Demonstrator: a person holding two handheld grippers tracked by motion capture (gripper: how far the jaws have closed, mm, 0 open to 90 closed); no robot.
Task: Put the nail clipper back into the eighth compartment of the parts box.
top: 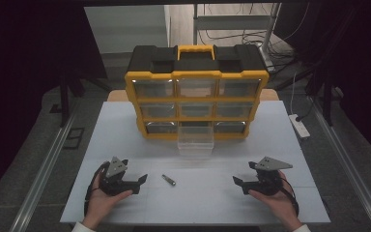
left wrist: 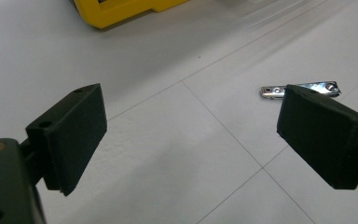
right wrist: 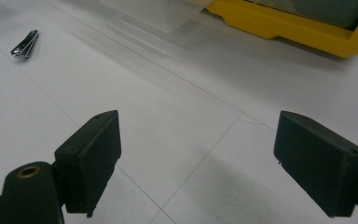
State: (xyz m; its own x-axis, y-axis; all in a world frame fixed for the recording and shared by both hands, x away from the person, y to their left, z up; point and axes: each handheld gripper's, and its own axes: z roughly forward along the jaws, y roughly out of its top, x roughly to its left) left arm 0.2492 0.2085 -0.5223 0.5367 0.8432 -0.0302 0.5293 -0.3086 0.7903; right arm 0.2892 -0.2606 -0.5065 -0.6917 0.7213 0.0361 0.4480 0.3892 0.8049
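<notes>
Near the desk's (top: pixel 125 125) front-left corner, the left gripper (top: pixel 140 182) rests with jaws apart, holding nothing. What looks like a nail clipper (top: pixel 168 180) lies just beside it, toward the front edge's middle. Front-right, the right gripper (top: pixel 238 182) gapes empty.

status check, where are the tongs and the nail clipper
Left tongs open, empty, resting on table. Right tongs open, empty, resting on table. Nail clipper flat on table between them, untouched. Clear drawer pulled out of organizer; nothing in the way.
</notes>
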